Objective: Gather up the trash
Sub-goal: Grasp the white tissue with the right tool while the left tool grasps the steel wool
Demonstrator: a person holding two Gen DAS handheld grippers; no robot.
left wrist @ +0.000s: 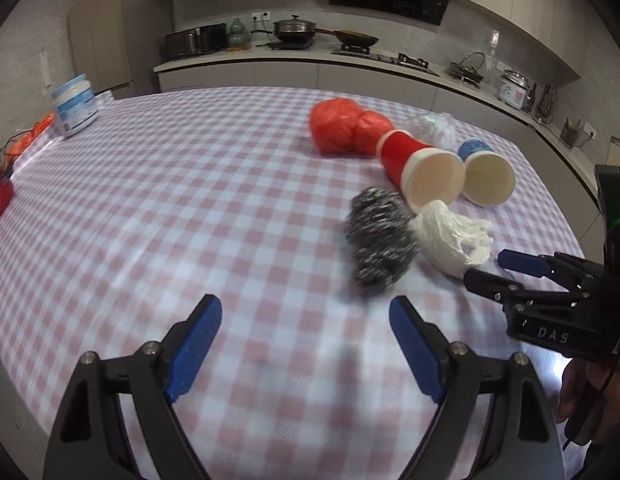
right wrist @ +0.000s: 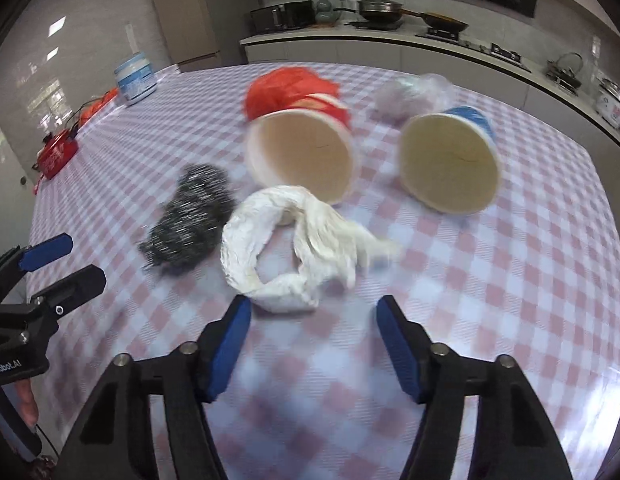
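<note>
Trash lies on a pink-and-white checked table (left wrist: 150, 208). A crumpled white tissue (right wrist: 286, 248) lies just ahead of my open, empty right gripper (right wrist: 312, 312), which also shows in the left wrist view (left wrist: 484, 268). A steel wool scourer (left wrist: 378, 236) lies left of the tissue, ahead of my open, empty left gripper (left wrist: 306, 312), which also shows in the right wrist view (right wrist: 76, 258). Behind lie a red paper cup (left wrist: 420, 168) and a blue paper cup (left wrist: 484, 174) on their sides, a crumpled red plastic bag (left wrist: 344, 126) and a clear plastic wrapper (left wrist: 434, 126).
A white jar with a blue label (left wrist: 74, 104) stands at the table's far left corner. Red packets and a cable (left wrist: 14, 156) lie along the left edge. A kitchen counter (left wrist: 350, 60) with pans and a cooker runs behind the table.
</note>
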